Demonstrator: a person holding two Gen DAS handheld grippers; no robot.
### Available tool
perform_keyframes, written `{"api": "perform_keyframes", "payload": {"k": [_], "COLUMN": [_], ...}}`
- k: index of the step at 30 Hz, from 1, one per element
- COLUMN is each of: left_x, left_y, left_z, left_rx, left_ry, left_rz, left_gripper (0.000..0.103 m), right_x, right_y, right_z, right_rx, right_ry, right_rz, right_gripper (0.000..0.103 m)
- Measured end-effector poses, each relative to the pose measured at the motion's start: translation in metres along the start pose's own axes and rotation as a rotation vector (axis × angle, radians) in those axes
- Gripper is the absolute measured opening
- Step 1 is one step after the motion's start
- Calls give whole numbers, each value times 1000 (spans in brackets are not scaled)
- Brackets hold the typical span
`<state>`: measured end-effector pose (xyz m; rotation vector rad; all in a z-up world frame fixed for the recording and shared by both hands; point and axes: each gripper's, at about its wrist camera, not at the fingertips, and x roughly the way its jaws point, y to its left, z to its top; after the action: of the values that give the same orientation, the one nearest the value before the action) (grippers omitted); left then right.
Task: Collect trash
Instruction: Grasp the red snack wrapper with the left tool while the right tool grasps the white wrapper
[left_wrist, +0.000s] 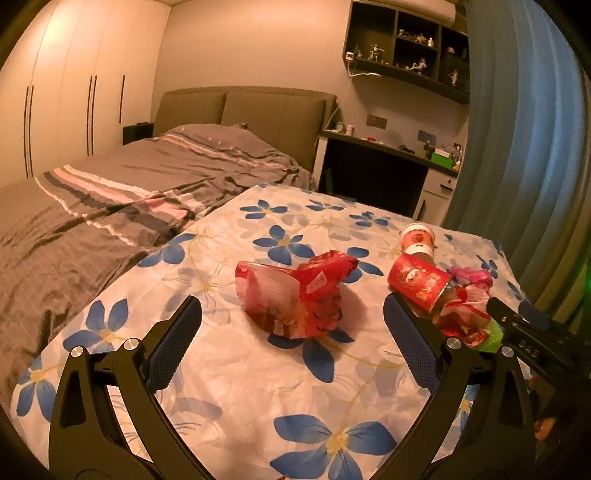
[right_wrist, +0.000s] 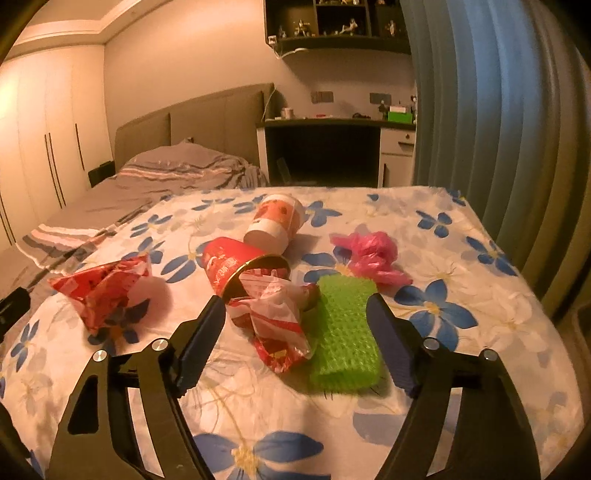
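Right wrist view: the right gripper (right_wrist: 295, 328) stands with its jaws well apart and nothing pressed between the pads, a crumpled red-and-white wrapper (right_wrist: 275, 317) and a green bubble-textured sheet (right_wrist: 345, 332) lying in the gap on the floral cloth (right_wrist: 461, 362). The wrapper spills from the mouth of a red paper cup (right_wrist: 236, 264) tipped on its side; behind it lies a white-and-orange paper cup (right_wrist: 275, 221), also on its side, and to the right a wad of pink plastic (right_wrist: 369, 256). The left gripper (left_wrist: 291, 332) is likewise wide open and empty, its jaws framing a crushed red paper bag (left_wrist: 295, 295) that sits just ahead of them.

All of this looks very light and soft. The wrapper and bag should crush under the pads, so a pinch across a thick fold or the bunched middle seems safest; thin glossy film may slip. The cups are thin-walled and would likely buckle, so gripping across the rim, or one wall near the mouth, looks best. The green sheet should compress springily; take it by an edge.

How far the wrapper reaches into the red cup is hidden, as is whatever lies under the bag. No bin or trash bag shows in either view
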<state>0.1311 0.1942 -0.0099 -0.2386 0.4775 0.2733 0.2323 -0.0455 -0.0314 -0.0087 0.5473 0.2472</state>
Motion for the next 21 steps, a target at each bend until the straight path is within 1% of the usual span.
{"api": "perform_keyframes", "payload": {"k": [5, 7, 8, 9, 11, 12, 13, 16, 21], "left_x": [17, 23, 27, 30, 36, 37, 40, 45, 55], "left_y": [2, 4, 7, 9, 15, 16, 18, 19, 21], "left_z": [3, 6, 7, 8, 10, 11, 11, 11, 14], "left_rx": [-3, -3, -6, -12, -35, -43, -48, -55, -87], "left_ry": [26, 28, 31, 34, 43, 45, 49, 63, 87], "left_rz": [-11, -11, -9, -8, -11, -12, -17, -22, -56], "left_gripper": [97, 97, 97, 97, 97, 97, 97, 97, 93], "right_x": [19, 26, 29, 32, 33, 32, 31, 24, 2], "right_y": [1, 0, 0, 0, 1, 2, 2, -1, -8], "right_z": [1, 0, -1, -2, -4, -5, -5, -7, -7], "right_rx": [15, 22, 23, 21, 15, 12, 0, 9, 36], "right_ry": [46, 71, 82, 96, 105, 102, 100, 102, 84], "right_rz": [19, 41, 49, 57, 73, 75, 74, 93, 112], "right_gripper": [61, 48, 43, 34, 30, 22, 19, 18, 18]}}
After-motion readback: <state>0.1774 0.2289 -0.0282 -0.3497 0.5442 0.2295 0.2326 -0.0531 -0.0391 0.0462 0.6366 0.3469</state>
